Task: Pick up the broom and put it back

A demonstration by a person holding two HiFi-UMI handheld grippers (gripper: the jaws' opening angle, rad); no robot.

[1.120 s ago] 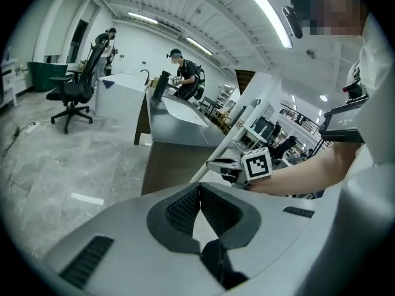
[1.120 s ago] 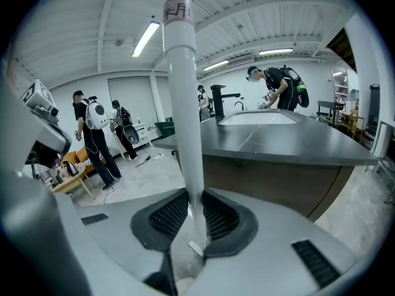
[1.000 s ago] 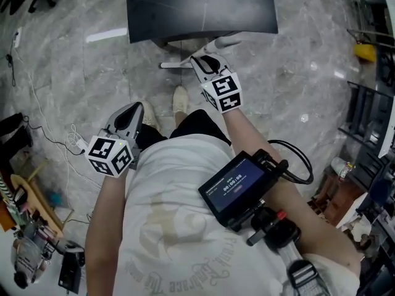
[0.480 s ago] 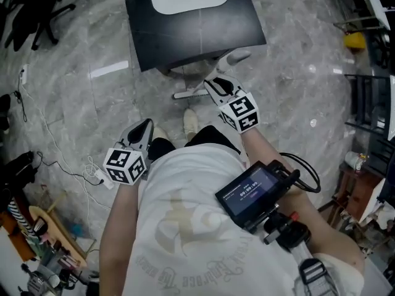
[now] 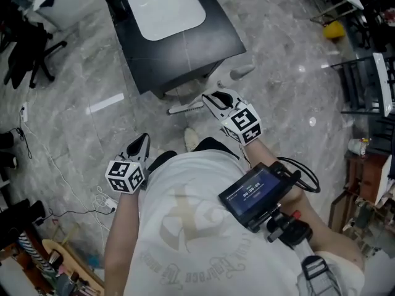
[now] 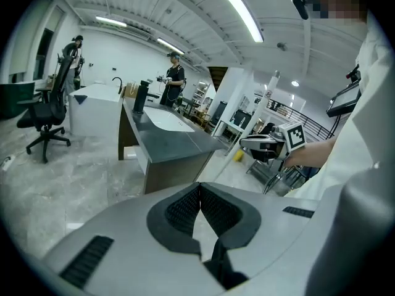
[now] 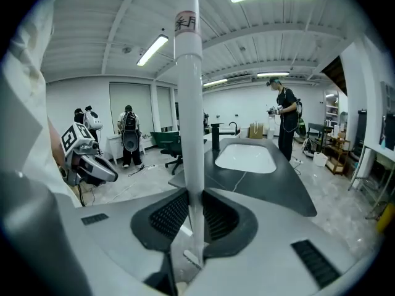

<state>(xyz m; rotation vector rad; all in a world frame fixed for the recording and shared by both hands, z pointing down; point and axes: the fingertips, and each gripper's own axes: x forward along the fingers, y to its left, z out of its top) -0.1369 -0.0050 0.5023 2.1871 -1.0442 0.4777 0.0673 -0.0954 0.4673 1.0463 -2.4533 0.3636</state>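
My right gripper has the broom by its white handle. The fingers are closed on the pole from both sides, with the ribbed pads pressed against it. It stands nearly upright between them and runs up past the top of the right gripper view. A small label with red print sits high on the pole. This handle is all I can see of the broom; the brush end is out of sight.

From the head view the pole slants above the grey veined floor, just off the near corner of the dark desk. It passes through my fingers with a length showing on either side. I cannot tell whether its lower end touches the floor.

My left gripper holds nothing. Its fingers are brought together, the pads meeting at their tips with only floor showing behind them. It hangs by my left hip, well apart from the broom, pointing forward and somewhat down.

The desk has a white basin set into its top. A black office chair stands on the floor off the desk's left side. A person stands beyond the desk's far end. A screen unit is mounted at my chest.
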